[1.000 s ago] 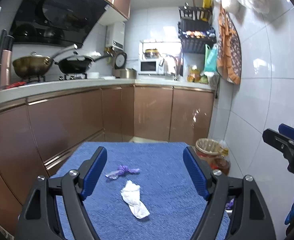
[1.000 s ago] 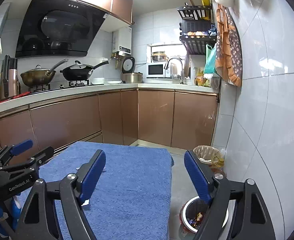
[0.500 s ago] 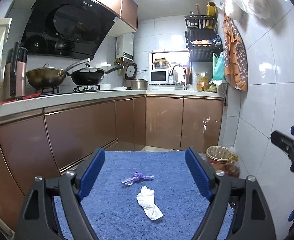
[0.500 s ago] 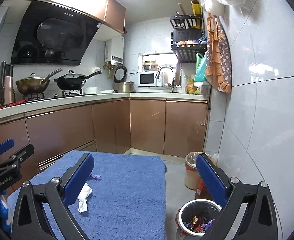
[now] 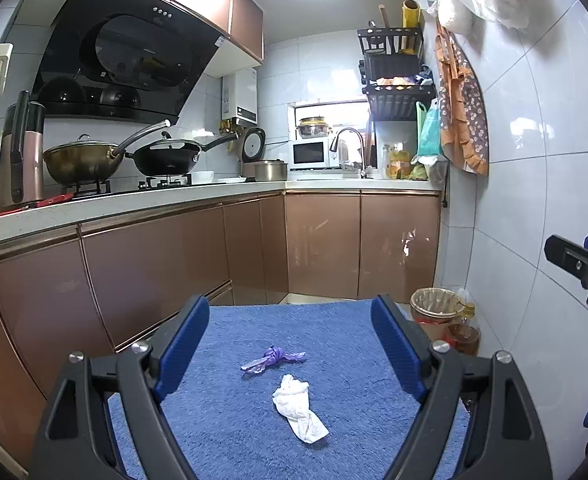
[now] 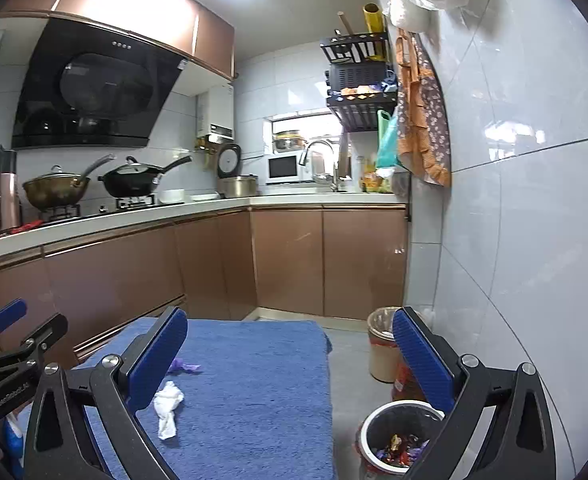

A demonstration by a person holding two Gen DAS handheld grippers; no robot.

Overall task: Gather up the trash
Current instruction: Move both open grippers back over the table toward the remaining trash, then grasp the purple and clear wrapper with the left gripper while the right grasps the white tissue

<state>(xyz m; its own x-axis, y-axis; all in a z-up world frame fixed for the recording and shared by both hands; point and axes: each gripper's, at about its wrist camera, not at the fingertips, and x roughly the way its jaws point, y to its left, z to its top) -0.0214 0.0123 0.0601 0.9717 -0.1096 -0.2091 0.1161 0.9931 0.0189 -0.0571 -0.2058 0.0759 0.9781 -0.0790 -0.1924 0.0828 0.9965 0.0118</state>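
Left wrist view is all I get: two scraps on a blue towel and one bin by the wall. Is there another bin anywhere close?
Observer: Yes. The right wrist view shows a smaller bin on the floor, just right of the towel.
Operator: Is it empty?
Observer: No, coloured wrappers lie at its bottom.
Operator: Is the other tool carrying anything?
Observer: No. The right tool stands wide open with nothing between its fingers.
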